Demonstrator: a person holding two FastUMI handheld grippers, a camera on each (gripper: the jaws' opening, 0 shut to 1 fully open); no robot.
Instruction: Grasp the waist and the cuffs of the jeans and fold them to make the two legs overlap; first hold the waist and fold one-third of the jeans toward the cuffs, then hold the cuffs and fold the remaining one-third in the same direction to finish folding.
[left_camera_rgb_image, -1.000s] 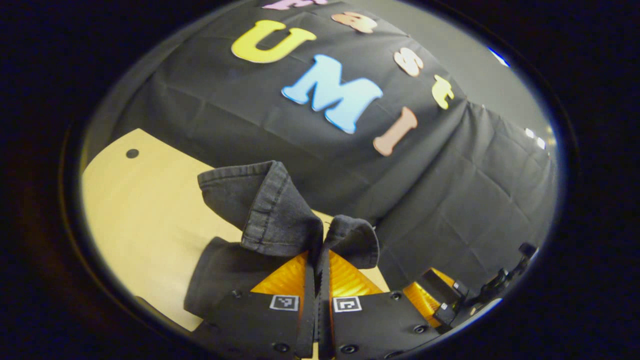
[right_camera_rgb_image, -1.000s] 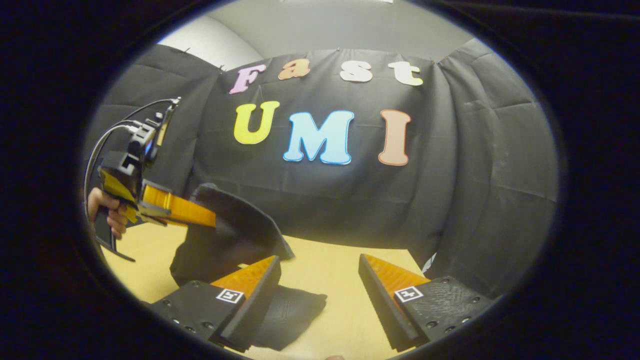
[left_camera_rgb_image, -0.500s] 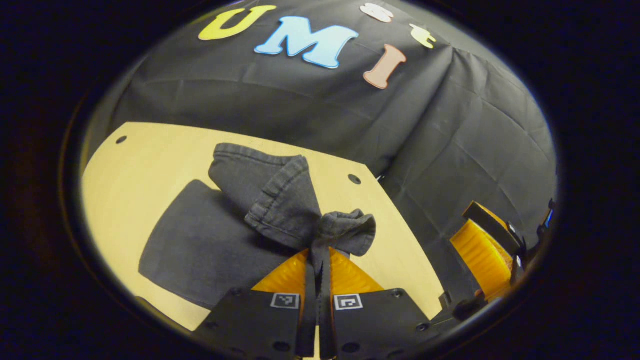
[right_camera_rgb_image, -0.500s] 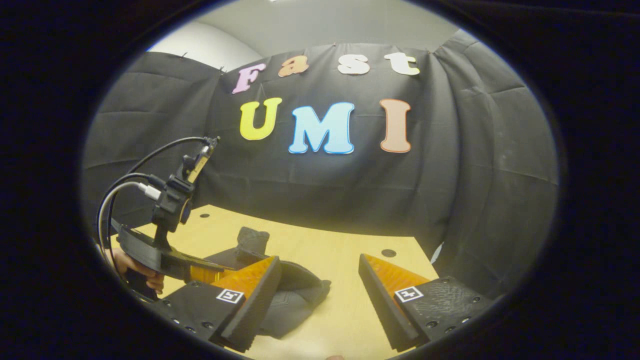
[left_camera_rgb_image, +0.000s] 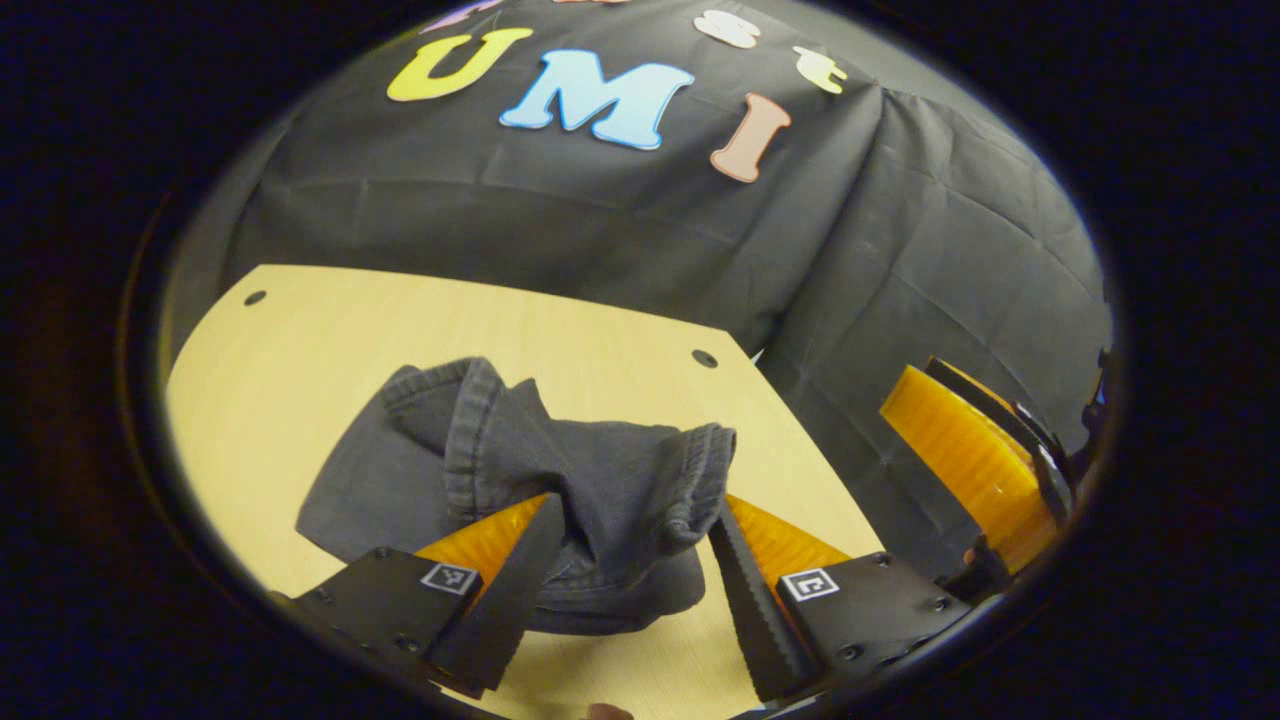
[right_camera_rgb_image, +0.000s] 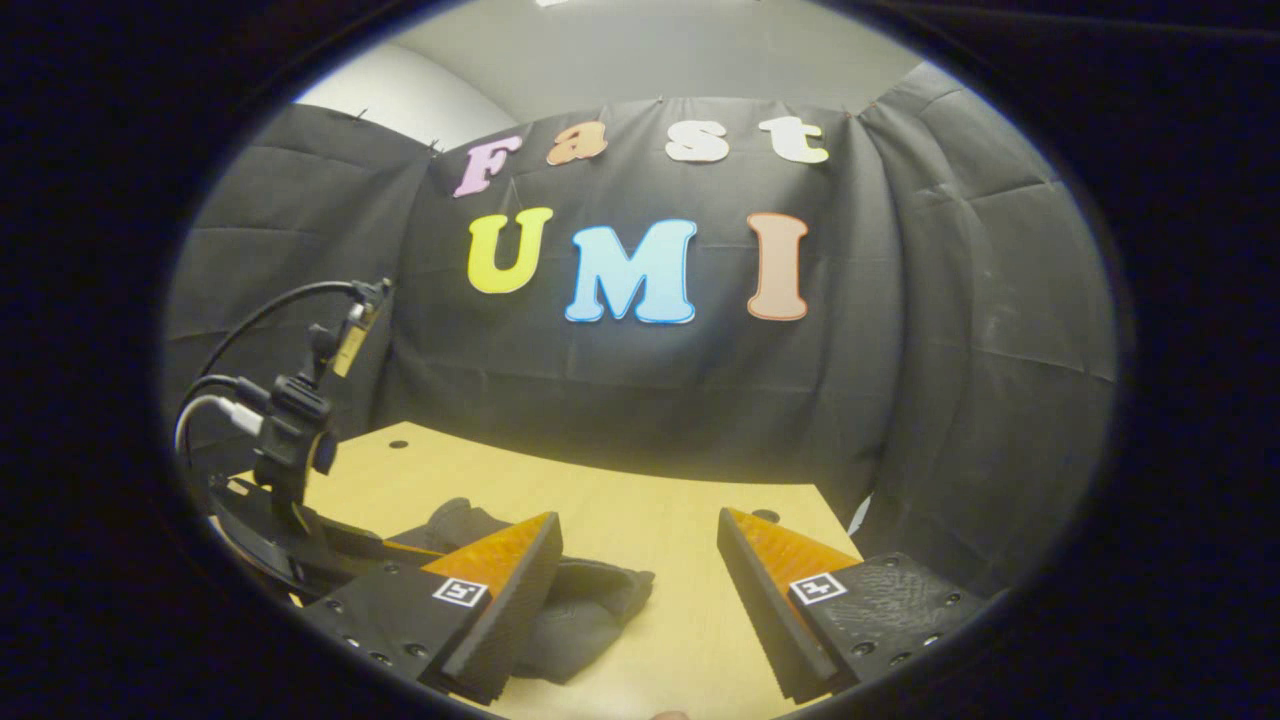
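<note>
The dark grey jeans (left_camera_rgb_image: 600, 490) lie in a folded, slightly bunched pile on the light wooden table (left_camera_rgb_image: 330, 330). Two hemmed cuffs rest on top of the pile. In the left gripper view, my left gripper (left_camera_rgb_image: 635, 505) is open just over the pile, with the cloth loose between its spread fingers. In the right gripper view, my right gripper (right_camera_rgb_image: 638, 520) is open above the table, and the jeans (right_camera_rgb_image: 590, 600) lie low behind its left finger. The left gripper's body (right_camera_rgb_image: 290, 450) with its cables is at the far left.
The table's back edge meets the black cloth wall, and small round holes (left_camera_rgb_image: 704, 358) mark its corners. One finger of the right gripper (left_camera_rgb_image: 960, 450) hangs off the table's right edge in the left gripper view. Bare tabletop (right_camera_rgb_image: 650, 500) stretches behind the pile.
My left gripper came down to the table with the cuffs, then opened and let them drop onto the folded jeans. The right gripper stayed open and hardly moved.
</note>
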